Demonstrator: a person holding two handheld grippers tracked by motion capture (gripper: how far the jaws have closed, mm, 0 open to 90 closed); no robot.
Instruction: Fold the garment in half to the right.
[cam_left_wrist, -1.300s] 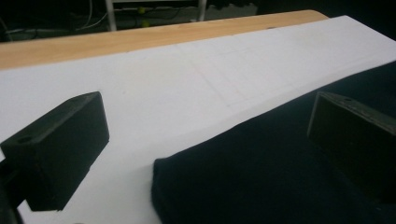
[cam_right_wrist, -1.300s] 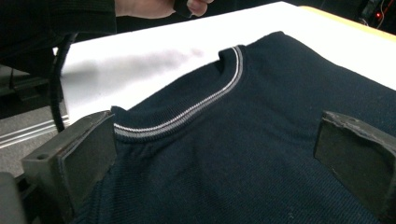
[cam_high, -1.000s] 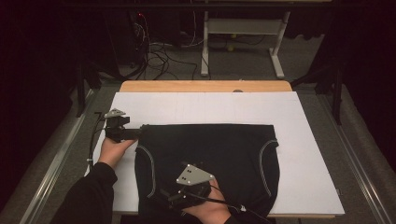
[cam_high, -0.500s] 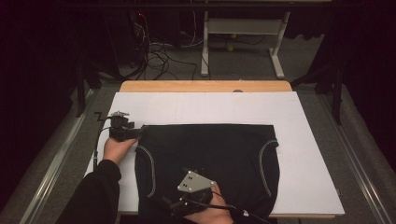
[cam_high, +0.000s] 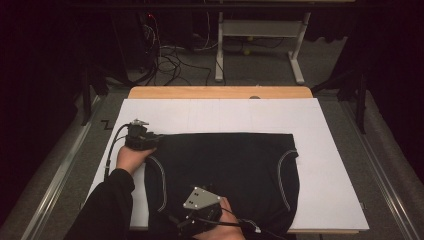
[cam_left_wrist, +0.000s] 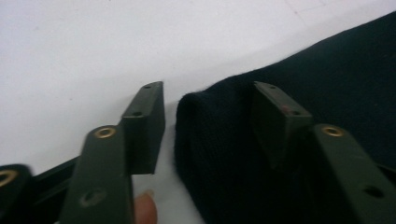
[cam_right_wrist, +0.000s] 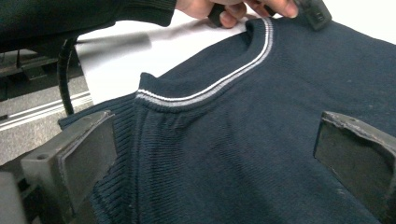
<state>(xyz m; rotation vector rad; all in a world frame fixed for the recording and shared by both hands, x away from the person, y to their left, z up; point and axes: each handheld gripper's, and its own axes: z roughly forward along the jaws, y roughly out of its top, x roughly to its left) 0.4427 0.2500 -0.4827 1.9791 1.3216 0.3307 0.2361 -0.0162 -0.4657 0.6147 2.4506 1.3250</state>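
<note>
left claw (cam_left_wrist: 205, 121): yours moved in; wide jaws now straddle the sweater (cam_high: 225, 175) corner
right claw (cam_right_wrist: 210, 163): wide, slid nearer you, grasp next

Dark navy knit garment (cam_high: 225, 175) lies spread flat on the white table cover (cam_high: 330, 150), in the lower centre of the high view. Its near edge reaches the bottom edge of the cover. Curved pale stripes of trim (cam_high: 161, 175) run down near its left and right sides. In the right gripper view the knit is ribbed, with a white-striped band (cam_right_wrist: 219, 79) curving across the upper middle. In the left gripper view a rounded folded corner (cam_left_wrist: 196, 112) sits at frame centre on the white surface.
</note>
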